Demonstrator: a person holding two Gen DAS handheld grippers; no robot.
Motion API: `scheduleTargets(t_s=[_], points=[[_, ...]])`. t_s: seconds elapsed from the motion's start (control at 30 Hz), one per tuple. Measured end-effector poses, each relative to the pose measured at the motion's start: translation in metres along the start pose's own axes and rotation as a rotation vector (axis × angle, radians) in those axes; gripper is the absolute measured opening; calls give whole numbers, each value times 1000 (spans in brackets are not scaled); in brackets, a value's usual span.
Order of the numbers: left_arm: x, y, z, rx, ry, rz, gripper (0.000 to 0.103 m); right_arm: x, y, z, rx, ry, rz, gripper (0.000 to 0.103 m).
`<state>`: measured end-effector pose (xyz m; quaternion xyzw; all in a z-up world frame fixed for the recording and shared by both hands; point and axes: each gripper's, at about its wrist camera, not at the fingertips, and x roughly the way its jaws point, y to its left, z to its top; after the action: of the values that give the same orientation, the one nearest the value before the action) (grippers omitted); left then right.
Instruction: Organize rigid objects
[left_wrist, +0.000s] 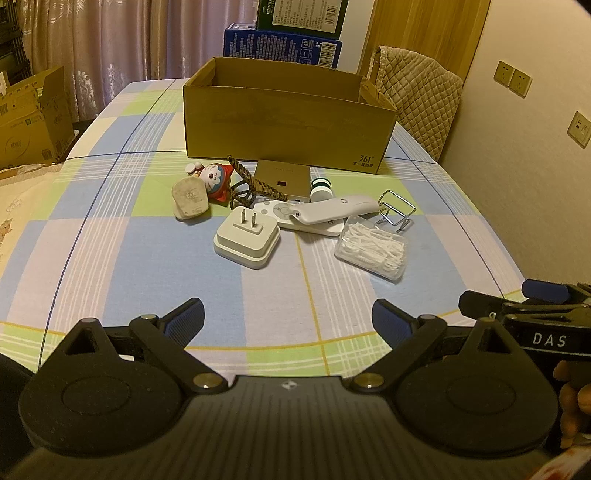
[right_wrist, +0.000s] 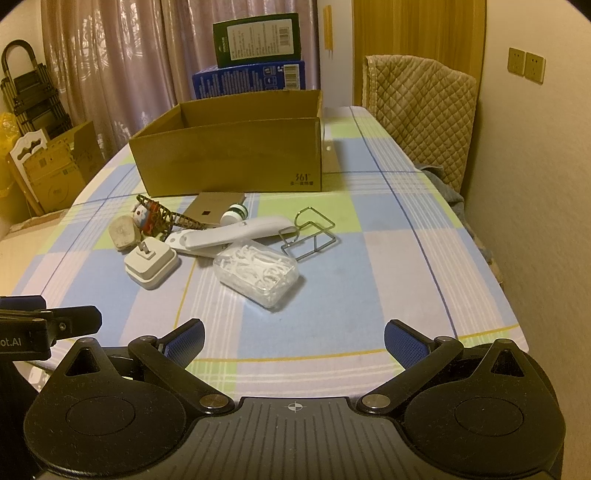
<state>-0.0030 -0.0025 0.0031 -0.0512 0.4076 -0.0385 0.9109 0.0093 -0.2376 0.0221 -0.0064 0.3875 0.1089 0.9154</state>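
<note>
An open cardboard box (left_wrist: 284, 122) stands mid-table, also in the right wrist view (right_wrist: 229, 155). In front of it lies a pile: a white plug adapter (left_wrist: 245, 238) (right_wrist: 151, 266), a clear box of floss picks (left_wrist: 371, 251) (right_wrist: 256, 273), a long white device (left_wrist: 336, 210) (right_wrist: 236, 230) on a white remote, a wire rack (left_wrist: 395, 212) (right_wrist: 310, 234), a Doraemon toy (left_wrist: 216, 177) (right_wrist: 146, 218), a beige plug (left_wrist: 190, 199) (right_wrist: 122, 232), a gold flat box (left_wrist: 282, 177) and a small white-green bottle (left_wrist: 321, 188). My left gripper (left_wrist: 288, 319) and right gripper (right_wrist: 293, 341) are open, empty, near the front edge.
The checked tablecloth (left_wrist: 147, 240) covers the table. A padded chair (left_wrist: 417, 92) stands at the right by the wall. Blue and green boxes (left_wrist: 284, 40) are stacked behind the cardboard box. Cartons (left_wrist: 33, 122) stand on the left floor.
</note>
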Motion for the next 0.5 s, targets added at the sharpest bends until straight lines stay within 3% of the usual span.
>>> scheduleTargets(t_s=[0.5], points=[[-3,5,2,-19,-3,-17,95,1,1,-1,2,7,4,101]])
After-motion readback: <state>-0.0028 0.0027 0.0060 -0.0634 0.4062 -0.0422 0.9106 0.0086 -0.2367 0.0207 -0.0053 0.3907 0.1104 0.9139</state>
